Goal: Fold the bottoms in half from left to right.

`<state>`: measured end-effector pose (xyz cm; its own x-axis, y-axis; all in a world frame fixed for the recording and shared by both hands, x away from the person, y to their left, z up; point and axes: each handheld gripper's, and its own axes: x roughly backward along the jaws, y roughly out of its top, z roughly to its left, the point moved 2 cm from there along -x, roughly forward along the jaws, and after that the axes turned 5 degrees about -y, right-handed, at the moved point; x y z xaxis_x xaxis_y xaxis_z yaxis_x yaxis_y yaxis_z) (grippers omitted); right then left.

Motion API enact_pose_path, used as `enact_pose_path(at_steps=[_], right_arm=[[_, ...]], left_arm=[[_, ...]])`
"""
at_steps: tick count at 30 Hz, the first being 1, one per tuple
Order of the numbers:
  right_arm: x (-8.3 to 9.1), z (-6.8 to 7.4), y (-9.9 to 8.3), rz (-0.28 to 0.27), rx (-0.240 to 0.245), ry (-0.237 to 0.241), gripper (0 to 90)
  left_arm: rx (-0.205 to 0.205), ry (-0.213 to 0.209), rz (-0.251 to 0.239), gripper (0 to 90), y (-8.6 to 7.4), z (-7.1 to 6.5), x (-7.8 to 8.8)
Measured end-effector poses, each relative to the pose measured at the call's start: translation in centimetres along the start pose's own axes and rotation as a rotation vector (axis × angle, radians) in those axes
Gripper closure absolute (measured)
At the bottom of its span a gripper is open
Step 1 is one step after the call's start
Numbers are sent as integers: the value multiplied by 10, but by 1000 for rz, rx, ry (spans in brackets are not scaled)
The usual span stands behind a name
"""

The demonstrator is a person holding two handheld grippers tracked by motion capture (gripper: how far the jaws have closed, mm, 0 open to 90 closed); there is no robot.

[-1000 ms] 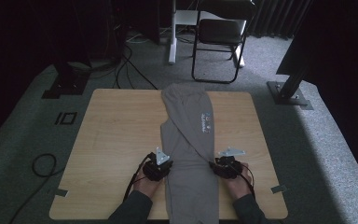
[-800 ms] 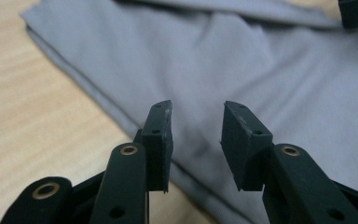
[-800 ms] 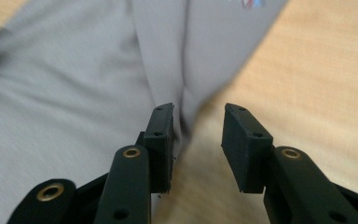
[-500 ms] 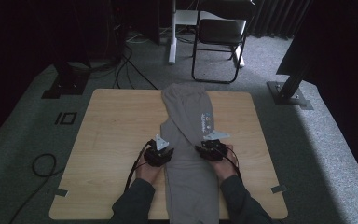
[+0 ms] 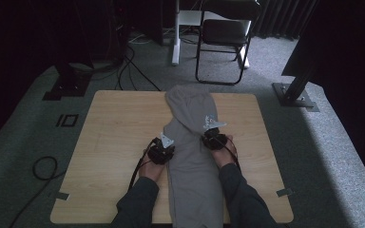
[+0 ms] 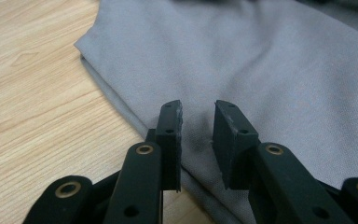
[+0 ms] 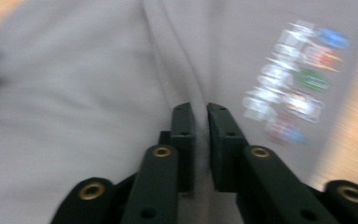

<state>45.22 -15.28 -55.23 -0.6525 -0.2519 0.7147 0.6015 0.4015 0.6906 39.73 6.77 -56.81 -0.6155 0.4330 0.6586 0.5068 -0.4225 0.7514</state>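
While a grey garment (image 5: 192, 156) is lying lengthwise down the middle of the wooden table (image 5: 114, 142), a person is working both tools over it. With jaws that have just been closing, the left gripper (image 6: 198, 119) is hovering parted over the cloth's left edge. Beside a printed logo (image 7: 298, 93) (blurred), the right gripper (image 7: 200, 114) is pinching a raised fold of the fabric.
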Motion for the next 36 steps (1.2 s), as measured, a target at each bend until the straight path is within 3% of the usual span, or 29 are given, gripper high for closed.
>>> enact_pose_path(at_steps=[5, 8, 12, 14, 16, 19, 23, 26, 27, 28, 30, 33, 36], right_arm=[[2, -37, -13, 18, -94, -30, 820], [2, -48, -20, 22, -110, -65, 771], [6, -56, -24, 11, -135, -65, 741], [12, -55, -21, -29, -150, -39, 708], [19, -50, -15, -82, -149, 0, 651], [22, -32, -3, -114, -68, 53, 578], [13, -12, 9, -99, -17, 101, 534], [2, -5, 10, -65, 10, 86, 524], [-10, -3, 9, -10, 29, 38, 604], [-14, -5, 7, 7, 28, 21, 719], [-15, -13, 5, 13, -30, -9, 839], [-14, -26, -1, 11, -78, -66, 876], [-12, -31, -5, 3, -91, -71, 857]], left_arm=[[1, 4, -2, 737, 0, -1, 0], [-1, 6, -2, 738, 0, -1, 0], [11, -4, 0, 728, 0, 1, 0], [35, -18, -11, 705, 1, 4, -1], [34, -14, -12, 686, 2, 5, -1], [24, 16, -23, 660, 12, 13, -3], [20, 22, -26, 650, 24, 20, -8], [20, 34, -9, 652, 27, 21, -13], [19, 44, 17, 657, 25, 22, -18], [15, 54, 33, 668, 24, 23, -20], [15, 59, 29, 697, 21, 23, -21], [42, 34, 24, 797, 18, 25, -19], [43, 37, 10, 849, 15, 23, -18]])
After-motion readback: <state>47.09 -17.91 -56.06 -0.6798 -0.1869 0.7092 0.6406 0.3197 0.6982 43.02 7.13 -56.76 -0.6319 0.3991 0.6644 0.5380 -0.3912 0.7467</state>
